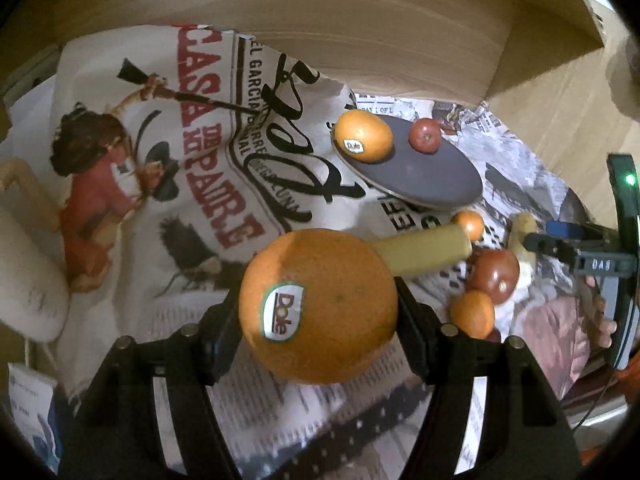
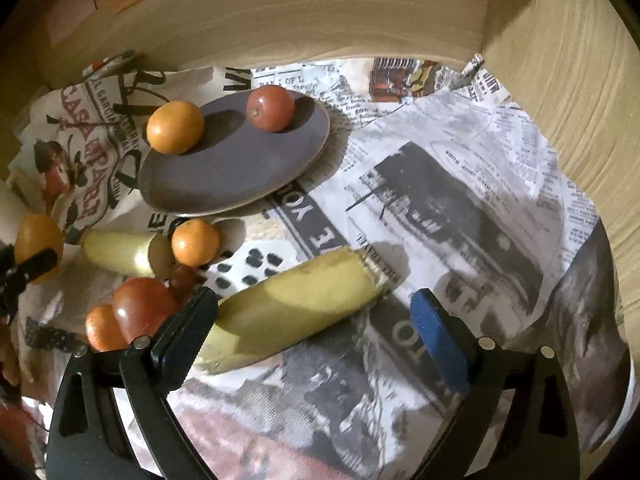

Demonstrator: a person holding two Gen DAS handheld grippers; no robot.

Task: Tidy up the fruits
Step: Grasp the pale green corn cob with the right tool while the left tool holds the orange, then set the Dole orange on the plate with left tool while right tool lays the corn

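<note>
My left gripper [image 1: 320, 308] is shut on a large orange with a Dole sticker [image 1: 318, 306], held above the newspaper; it also shows in the right wrist view [image 2: 38, 246]. A dark purple plate [image 1: 424, 176] [image 2: 236, 164] holds an orange [image 1: 363, 135] [image 2: 175, 127] and a red tomato [image 1: 425, 136] [image 2: 271, 108]. My right gripper [image 2: 316, 328] is open around a yellow banana piece [image 2: 292, 312] that lies on the paper, its left finger touching the banana. Another banana piece [image 2: 120, 254] [image 1: 424, 250], small oranges [image 2: 195, 241] and a tomato [image 2: 142, 306] lie left of it.
Newspaper sheets [image 2: 440, 208] cover the surface. A wooden wall [image 2: 280, 20] runs along the back and a wooden side panel [image 2: 580, 100] stands at the right. A white object [image 1: 28, 272] lies at the left in the left wrist view.
</note>
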